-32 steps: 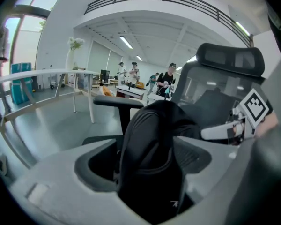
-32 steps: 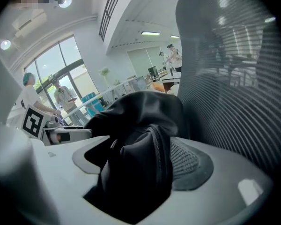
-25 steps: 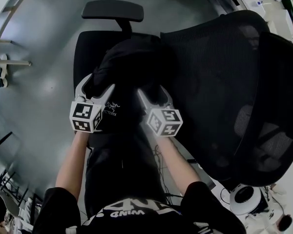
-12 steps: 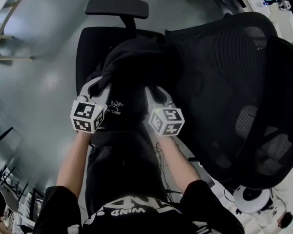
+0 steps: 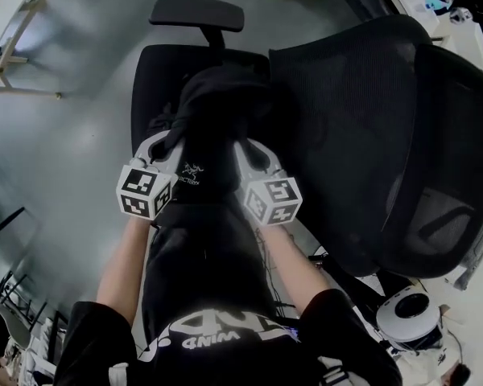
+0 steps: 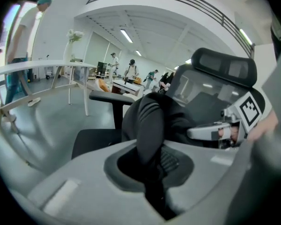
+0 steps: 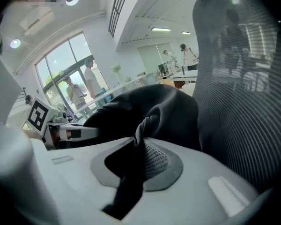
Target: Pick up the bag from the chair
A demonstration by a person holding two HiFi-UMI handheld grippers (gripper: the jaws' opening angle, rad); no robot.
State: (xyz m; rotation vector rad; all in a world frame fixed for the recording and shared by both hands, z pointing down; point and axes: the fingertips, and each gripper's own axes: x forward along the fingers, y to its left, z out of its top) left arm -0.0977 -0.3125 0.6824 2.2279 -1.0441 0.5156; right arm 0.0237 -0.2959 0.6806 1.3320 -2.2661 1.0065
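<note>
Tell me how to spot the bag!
Find the big black mesh-backed office chair. Over its flat black seat is a soft, lumpy black fabric bag. It alone has a small white logo printed on it.

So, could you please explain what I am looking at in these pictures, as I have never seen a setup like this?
There is no robot here: a person holds a two-jaw tool in each hand. The head view comes from a camera on the person's head, looking steeply down. The other two come from cameras riding on those tools. The left hand-held gripper and the right hand-held gripper have just closed their jaws on folds of a black bag over the seat of an office chair. A second mesh chair stands beside it.
</note>
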